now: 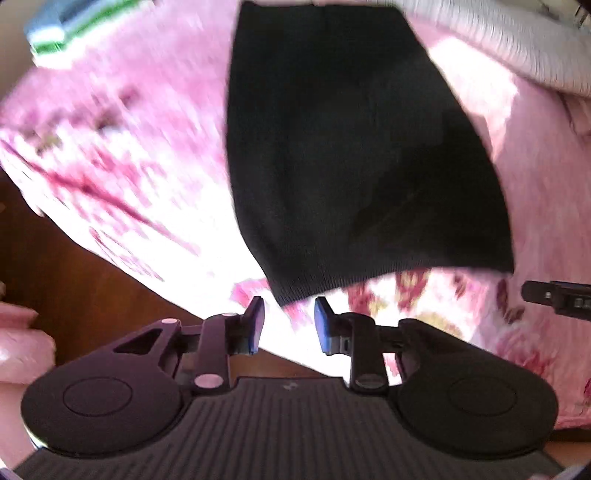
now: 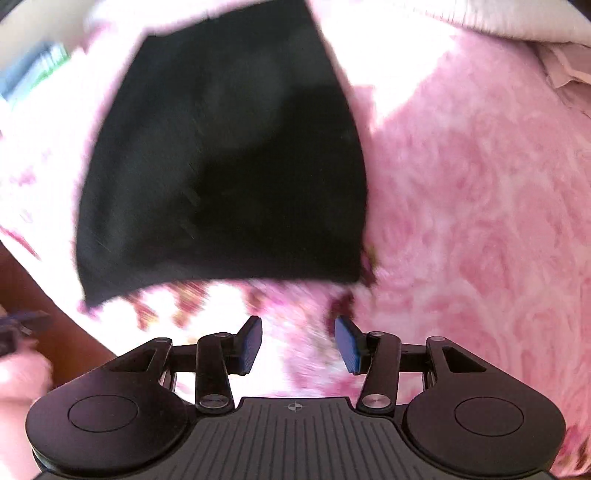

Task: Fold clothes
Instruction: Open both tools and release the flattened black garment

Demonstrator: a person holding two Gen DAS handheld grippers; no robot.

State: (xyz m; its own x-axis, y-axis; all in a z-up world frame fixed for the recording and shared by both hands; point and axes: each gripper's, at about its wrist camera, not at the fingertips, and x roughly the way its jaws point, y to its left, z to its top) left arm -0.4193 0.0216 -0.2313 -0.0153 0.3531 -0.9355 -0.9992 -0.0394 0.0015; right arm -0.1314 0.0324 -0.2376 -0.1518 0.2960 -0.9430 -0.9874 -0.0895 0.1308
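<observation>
**mossy_42:** Since the black garment (image 1: pixel 354 147) is lying flat on the pink floral blanket (image 1: pixel 110 177), where's it sitting compared to the grippers?

**tinkerbee:** It's lying straight ahead of both, long axis running away from the fingers, with the ribbed hem being the end facing them. The left gripper (image 1: pixel 289 325) is hovering just short of the hem's left corner, fingers spread, nothing between the blue pads (image 1: pixel 325 326). The right gripper (image 2: pixel 298 345) is also gaping with nothing in it, and it's sitting below the hem's right half in its own view.

**mossy_42:** Which one's nearer?

**tinkerbee:** I'm guessing left, since that corner is nearly touching the gap between its fingers. Right is looking a bit further back from the hem. Both views are blurring though, so I'm not betting on it.

**mossy_42:** Anything beyond the garment?

**tinkerbee:** A white ribbed textile (image 1: pixel 517 48) is lying past its far right side, and a blue-green folded stack (image 1: pixel 74 26) past its far left.
</observation>
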